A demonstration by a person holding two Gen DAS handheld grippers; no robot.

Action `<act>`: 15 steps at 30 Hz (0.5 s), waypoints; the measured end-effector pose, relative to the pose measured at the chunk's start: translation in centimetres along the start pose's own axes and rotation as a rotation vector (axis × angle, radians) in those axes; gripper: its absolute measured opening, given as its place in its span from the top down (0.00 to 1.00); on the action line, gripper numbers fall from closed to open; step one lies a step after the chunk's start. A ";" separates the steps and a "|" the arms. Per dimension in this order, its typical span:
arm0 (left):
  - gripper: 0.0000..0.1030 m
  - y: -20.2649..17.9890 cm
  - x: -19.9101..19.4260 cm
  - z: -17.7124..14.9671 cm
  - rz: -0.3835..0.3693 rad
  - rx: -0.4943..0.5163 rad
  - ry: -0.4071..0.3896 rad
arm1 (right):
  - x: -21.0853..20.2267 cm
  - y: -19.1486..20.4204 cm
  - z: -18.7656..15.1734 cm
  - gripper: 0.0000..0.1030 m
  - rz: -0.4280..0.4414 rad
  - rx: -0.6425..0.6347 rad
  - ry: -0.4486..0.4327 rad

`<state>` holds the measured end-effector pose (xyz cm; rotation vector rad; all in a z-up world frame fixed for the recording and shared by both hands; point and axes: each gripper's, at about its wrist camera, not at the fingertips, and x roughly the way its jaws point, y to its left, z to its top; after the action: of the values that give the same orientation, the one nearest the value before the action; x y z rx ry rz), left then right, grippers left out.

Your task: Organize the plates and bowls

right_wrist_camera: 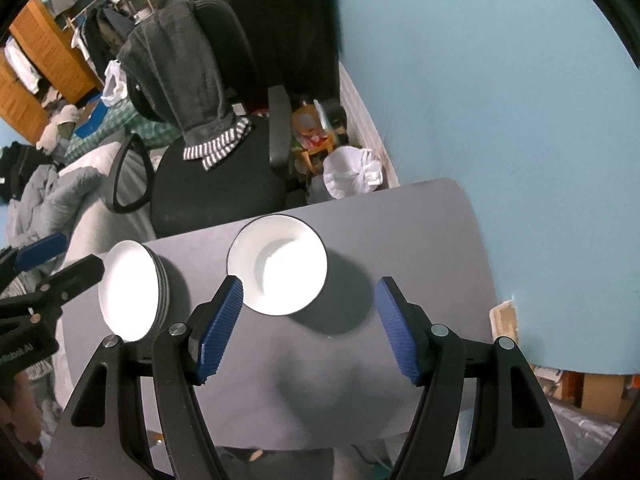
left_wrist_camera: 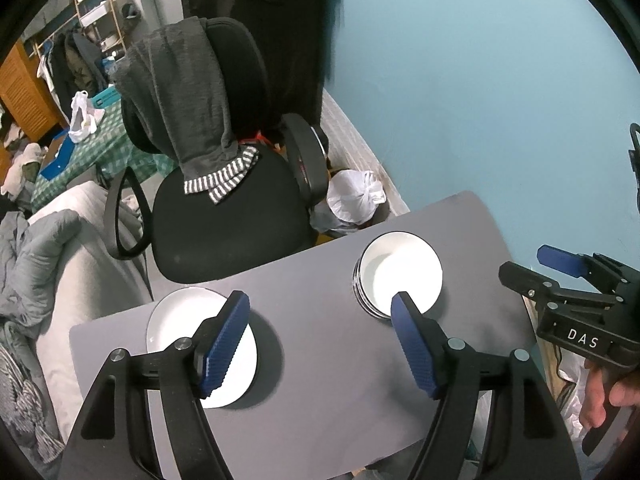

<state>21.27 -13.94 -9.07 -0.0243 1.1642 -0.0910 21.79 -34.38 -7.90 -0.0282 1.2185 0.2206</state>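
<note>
A stack of white plates lies at the left of the grey table; it also shows in the right wrist view. A stack of white bowls sits at the table's right; in the right wrist view the bowls are in the middle. My left gripper is open and empty above the table, between plates and bowls. My right gripper is open and empty, just in front of the bowls; it also shows in the left wrist view at the right edge.
A black office chair with a grey garment draped over it stands behind the table. A white bag lies on the floor by the blue wall. A bed with grey bedding is at the left.
</note>
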 end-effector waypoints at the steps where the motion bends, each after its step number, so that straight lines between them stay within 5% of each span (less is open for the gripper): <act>1: 0.27 0.1 -0.2 0.0 0.002 -0.001 -0.003 | -0.2 0.0 -0.1 0.34 -0.005 -0.002 -0.005; 15: 0.24 -0.1 -0.3 -1.1 -0.002 -0.006 0.031 | -1.5 -0.8 -0.6 0.34 -0.023 -0.016 -0.019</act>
<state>20.11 -13.96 -9.27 -0.0293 1.1955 -0.0905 20.89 -35.50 -6.77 -0.0539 1.1969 0.2107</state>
